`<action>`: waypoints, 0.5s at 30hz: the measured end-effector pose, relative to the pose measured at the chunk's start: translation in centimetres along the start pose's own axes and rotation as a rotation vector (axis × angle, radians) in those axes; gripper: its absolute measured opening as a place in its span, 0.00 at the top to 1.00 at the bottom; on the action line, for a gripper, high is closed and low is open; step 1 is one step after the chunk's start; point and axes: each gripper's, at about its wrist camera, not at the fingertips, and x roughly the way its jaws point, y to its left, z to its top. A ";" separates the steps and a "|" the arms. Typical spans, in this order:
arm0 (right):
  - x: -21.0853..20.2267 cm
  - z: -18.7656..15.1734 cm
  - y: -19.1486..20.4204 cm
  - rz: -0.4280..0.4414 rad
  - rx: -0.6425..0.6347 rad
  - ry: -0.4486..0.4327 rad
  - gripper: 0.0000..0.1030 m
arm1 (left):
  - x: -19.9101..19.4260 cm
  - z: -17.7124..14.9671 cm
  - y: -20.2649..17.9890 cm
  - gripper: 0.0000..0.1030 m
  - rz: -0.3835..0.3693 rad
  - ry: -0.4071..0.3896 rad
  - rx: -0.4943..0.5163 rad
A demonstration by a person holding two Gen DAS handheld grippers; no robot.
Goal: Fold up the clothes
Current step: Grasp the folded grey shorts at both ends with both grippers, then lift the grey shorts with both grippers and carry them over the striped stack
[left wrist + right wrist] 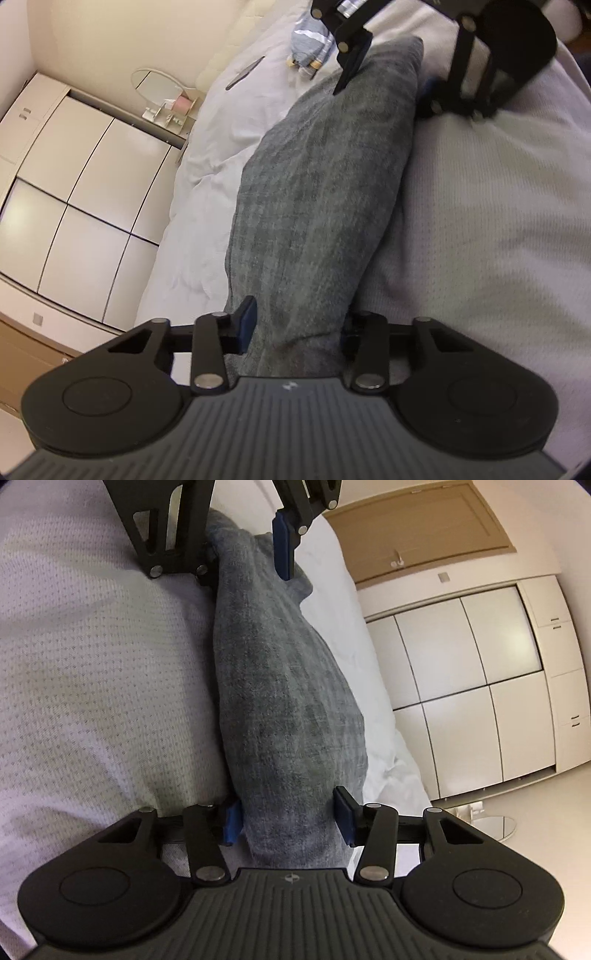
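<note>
Your left gripper (295,328) has its blue-padded fingers (246,325) spread around one end of the long, rolled grey knitted garment (317,206). The cloth fills the gap between them, but whether the pads actually pinch it cannot be told. Your right gripper (288,821) sits at the other end in the same way: blue pads (232,821) on either side of the grey roll (284,701), apparently touching it, though a firm clamp cannot be confirmed.

The garment lies stretched between your two tools on the white textured bed cover (491,229), just beside the crumpled white duvet (207,155) towards the bed's edge. Each gripper shows at the far end in the other's view (384,79) (245,559).

Beyond the bed's edge stands a cream panelled wardrobe (465,672). Near the bed's far corner sits a striped blue-and-white bundle (312,42).
</note>
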 end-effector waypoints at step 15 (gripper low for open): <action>-2.3 0.3 -5.6 -0.035 0.157 -0.011 0.76 | -1.9 1.1 4.9 0.89 0.044 -0.116 0.105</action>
